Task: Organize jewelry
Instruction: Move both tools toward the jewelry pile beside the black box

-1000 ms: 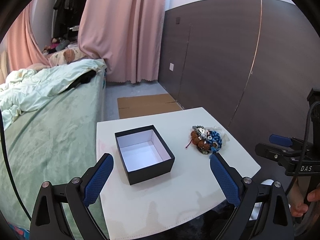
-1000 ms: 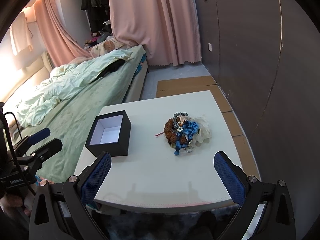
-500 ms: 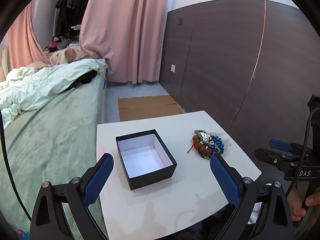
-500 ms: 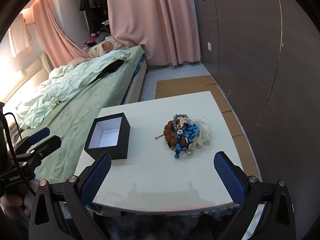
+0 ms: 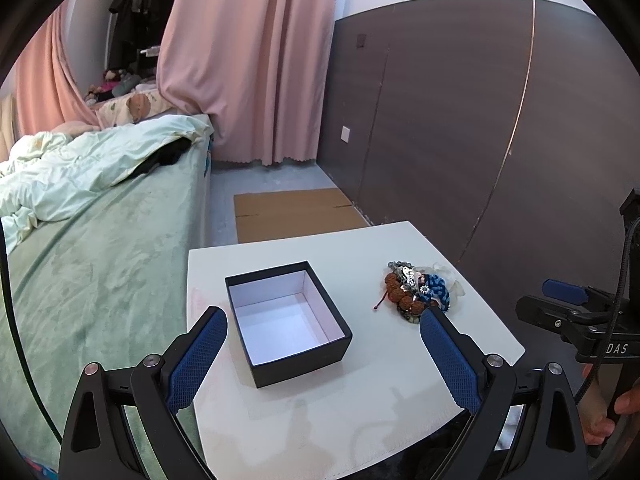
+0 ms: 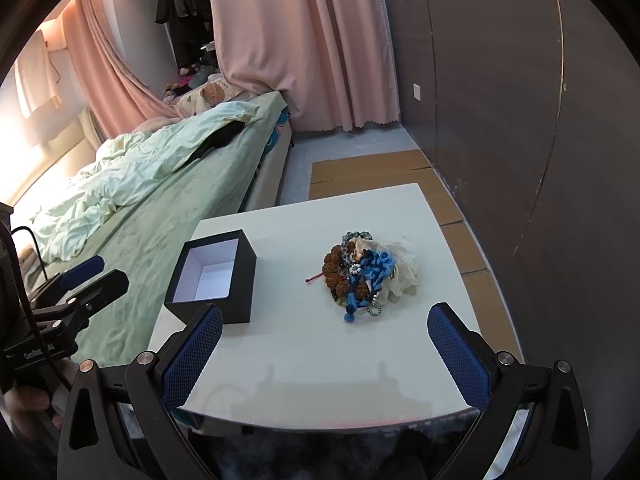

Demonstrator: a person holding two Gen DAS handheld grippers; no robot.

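A pile of jewelry (image 5: 416, 292) with brown beads, blue cord and silver chains lies on the right of a white table (image 5: 320, 432). An open, empty black box (image 5: 286, 320) with a white inside stands left of it. In the right wrist view the pile (image 6: 366, 270) and the box (image 6: 214, 276) show too. My left gripper (image 5: 324, 354) is open and empty, above the table's near edge in front of the box. My right gripper (image 6: 326, 350) is open and empty, near the front edge facing the pile.
A bed (image 5: 88, 264) with a green sheet and rumpled duvet borders the table's left side. A dark wood wall (image 5: 460, 128) stands to the right. Flat cardboard (image 5: 292, 214) lies on the floor beyond the table. Pink curtains (image 5: 240, 60) hang at the back.
Both grippers have drifted slightly; the box and pile sit a little lower in the left wrist view. Nothing was taken hold of and both stay open.
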